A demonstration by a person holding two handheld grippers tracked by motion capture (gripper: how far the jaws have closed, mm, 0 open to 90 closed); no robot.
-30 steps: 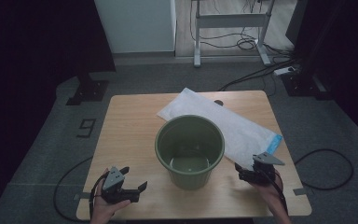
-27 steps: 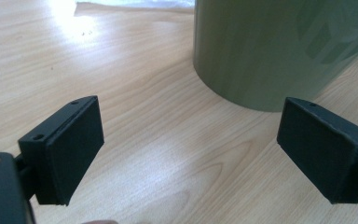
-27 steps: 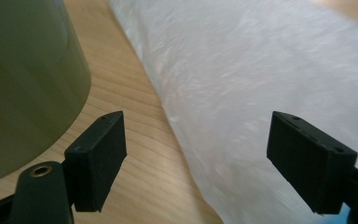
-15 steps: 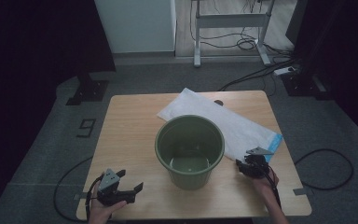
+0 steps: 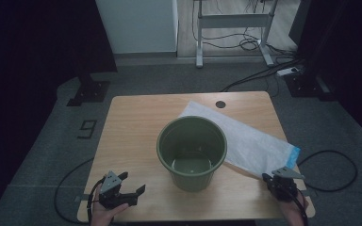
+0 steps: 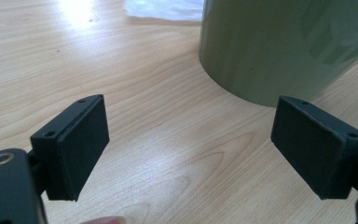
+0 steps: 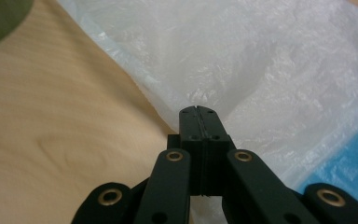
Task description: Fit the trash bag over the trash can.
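The right gripper [image 5: 268, 181] sits at the near right corner of the table [image 5: 136, 122], in a hand that comes in from the bottom edge. Its jaws have just been closing and now meet flat against each other; in the right gripper view the tips [image 7: 198, 114] rest right at the near edge of the plastic bag [image 7: 270, 79]. Whether a fold of the film is caught between them I cannot tell, since the pads show no gap and nothing pokes out.

The bag [image 5: 245, 141] is a thin, whitish, crinkled sheet lying flat and slantwise from the far middle of the table towards the near right edge, with a blue strip [image 5: 293, 155] at the end nearest that gripper. Part of it runs behind the green bucket [image 5: 192, 150], which stands upright and open-mouthed in the middle of the table, with nothing visible inside.

The left gripper [image 5: 132, 194] is at the near left corner, held low over the wood, jaws spread wide with bare table between them. In its own view the bucket's wall [image 6: 279, 46] is just ahead and to the right, apart from the pads [image 6: 81, 144].
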